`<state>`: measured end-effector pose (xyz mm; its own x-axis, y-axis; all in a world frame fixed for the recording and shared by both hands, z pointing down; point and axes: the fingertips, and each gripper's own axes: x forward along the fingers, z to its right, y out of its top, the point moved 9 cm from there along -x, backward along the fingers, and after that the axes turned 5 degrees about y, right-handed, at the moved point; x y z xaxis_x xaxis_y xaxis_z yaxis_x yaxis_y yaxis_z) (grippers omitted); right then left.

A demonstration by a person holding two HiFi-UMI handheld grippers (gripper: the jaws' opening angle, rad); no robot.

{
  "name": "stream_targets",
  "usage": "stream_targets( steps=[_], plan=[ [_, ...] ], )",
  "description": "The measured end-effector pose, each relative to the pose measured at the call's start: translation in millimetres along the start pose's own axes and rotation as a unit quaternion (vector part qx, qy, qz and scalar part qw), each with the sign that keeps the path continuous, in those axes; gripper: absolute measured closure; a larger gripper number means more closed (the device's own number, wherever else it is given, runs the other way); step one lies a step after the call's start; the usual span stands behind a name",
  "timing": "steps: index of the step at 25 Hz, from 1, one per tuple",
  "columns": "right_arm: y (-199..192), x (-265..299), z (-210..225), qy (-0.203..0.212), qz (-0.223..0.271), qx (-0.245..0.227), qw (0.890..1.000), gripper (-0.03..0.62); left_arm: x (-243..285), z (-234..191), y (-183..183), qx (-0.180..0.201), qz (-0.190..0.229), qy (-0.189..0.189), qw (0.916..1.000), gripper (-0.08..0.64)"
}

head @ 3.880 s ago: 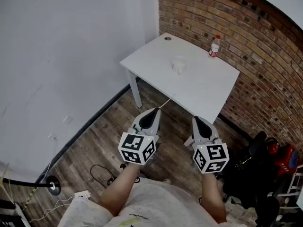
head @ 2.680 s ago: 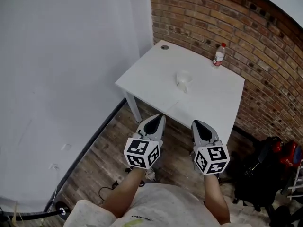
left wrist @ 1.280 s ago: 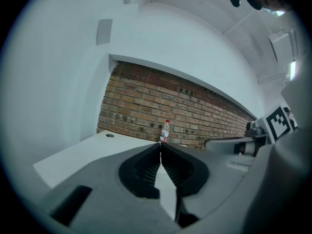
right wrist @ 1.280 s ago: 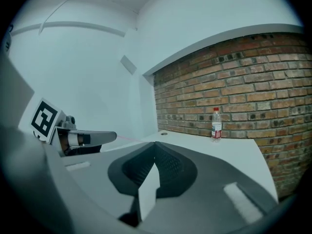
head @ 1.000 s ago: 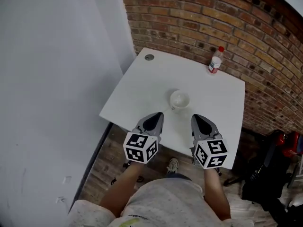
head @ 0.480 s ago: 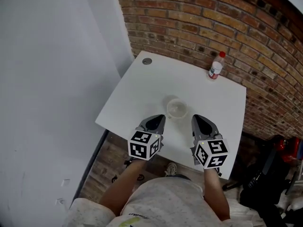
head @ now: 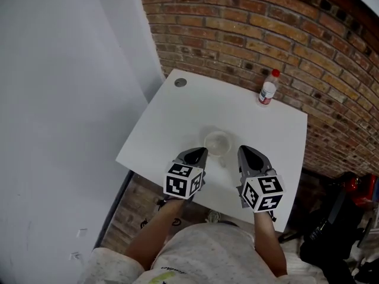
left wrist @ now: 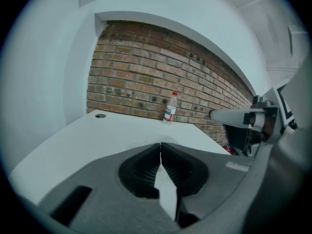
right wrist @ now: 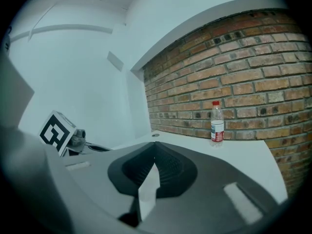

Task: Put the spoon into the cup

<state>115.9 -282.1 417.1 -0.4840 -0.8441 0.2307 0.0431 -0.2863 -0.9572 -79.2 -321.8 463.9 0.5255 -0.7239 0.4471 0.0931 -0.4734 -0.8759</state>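
Left tongs (head: 198,152) and right tongs (head: 244,151) are both pressed shut and empty, over the near edge of the tabletop (head: 176,118). Cup (head: 217,142) stands just ahead, between them. I can't make out the spoon in any view. To do this well: find the spoon first, open one side, pinch the handle low, and brace the cup since it looks light. A few seconds back the table was well off; the person has walked up

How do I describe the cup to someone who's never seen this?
Find the white table beside the brick wall. The cup sits toward its near edge, just ahead of the left gripper and right gripper. It is squat, pale and open-topped, unlike the tall red-capped bottle by the wall.
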Motion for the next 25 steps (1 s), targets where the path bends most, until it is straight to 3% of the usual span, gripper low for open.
stream_targets(
  steps=[17, 25],
  plan=[
    [-1.7, 4.9, 14.4, -0.003, -0.004, 0.010, 1.000, 0.581, 21.5, -1.6, -5.2, 0.001, -0.038, 0.008, 0.9992, 0.551],
    [-3.9, 5.8, 15.1, -0.003, -0.008, 0.009, 1.000, 0.581, 23.2, -2.4, -6.4, -0.006, -0.032, 0.010, 0.9994, 0.551]
  ],
)
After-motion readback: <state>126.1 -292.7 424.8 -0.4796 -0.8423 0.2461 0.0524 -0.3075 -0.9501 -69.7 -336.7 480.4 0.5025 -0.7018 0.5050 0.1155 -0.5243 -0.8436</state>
